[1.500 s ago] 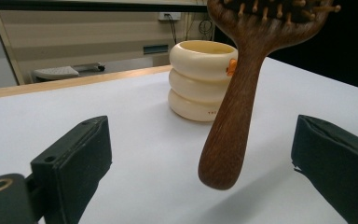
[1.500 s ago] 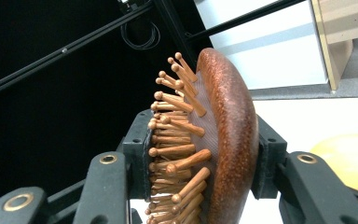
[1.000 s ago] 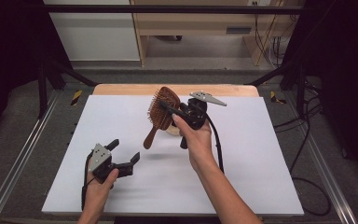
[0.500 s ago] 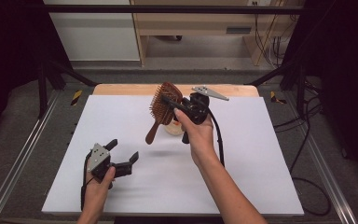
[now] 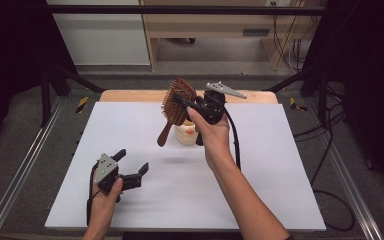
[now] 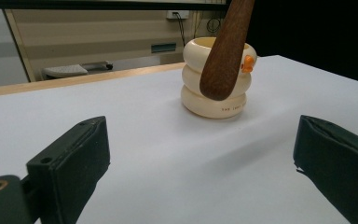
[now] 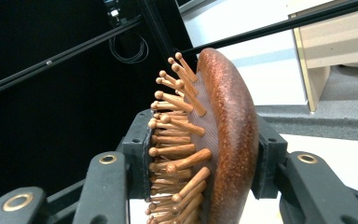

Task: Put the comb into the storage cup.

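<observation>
hairbrush clamped in right gripper — above cup, mid-table.

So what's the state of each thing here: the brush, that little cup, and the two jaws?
Brush: in the air, head clamped between the right jaws, handle pointing down over the table.
Cup: upright on the table, free of both grippers, brush handle hanging in front of it.
Right gripper: shut on the brush.
Left gripper: open, nothing between the jaws, low over the table.
</observation>
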Tool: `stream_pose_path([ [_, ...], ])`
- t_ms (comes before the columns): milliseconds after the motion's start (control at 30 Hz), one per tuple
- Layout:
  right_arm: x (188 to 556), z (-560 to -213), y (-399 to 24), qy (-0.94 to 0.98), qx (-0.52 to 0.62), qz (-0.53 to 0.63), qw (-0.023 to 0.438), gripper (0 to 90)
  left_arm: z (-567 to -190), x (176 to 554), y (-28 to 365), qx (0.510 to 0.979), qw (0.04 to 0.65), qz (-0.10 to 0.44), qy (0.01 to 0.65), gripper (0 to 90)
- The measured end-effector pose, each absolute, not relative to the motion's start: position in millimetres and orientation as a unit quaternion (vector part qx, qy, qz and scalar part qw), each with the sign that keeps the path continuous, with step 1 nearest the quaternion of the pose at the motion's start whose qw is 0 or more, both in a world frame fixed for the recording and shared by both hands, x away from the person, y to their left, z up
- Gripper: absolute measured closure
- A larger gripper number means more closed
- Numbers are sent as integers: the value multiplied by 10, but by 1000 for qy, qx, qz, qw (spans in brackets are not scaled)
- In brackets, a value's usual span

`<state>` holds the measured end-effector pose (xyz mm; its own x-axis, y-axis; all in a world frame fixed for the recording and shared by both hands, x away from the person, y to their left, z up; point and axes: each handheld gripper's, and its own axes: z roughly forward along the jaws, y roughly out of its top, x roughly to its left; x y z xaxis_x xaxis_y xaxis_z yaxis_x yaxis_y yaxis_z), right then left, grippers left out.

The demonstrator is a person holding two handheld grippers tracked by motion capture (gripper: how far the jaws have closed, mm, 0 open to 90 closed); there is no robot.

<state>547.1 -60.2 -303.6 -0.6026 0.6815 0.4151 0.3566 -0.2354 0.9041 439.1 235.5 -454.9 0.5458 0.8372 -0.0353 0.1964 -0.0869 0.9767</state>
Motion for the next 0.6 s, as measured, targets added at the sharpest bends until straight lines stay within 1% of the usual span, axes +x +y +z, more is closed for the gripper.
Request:
stream_pose_path([
  [600, 5708, -2808, -625, 596, 435, 660, 140, 516, -4565, 4409, 2362, 680, 554, 290, 383, 37],
])
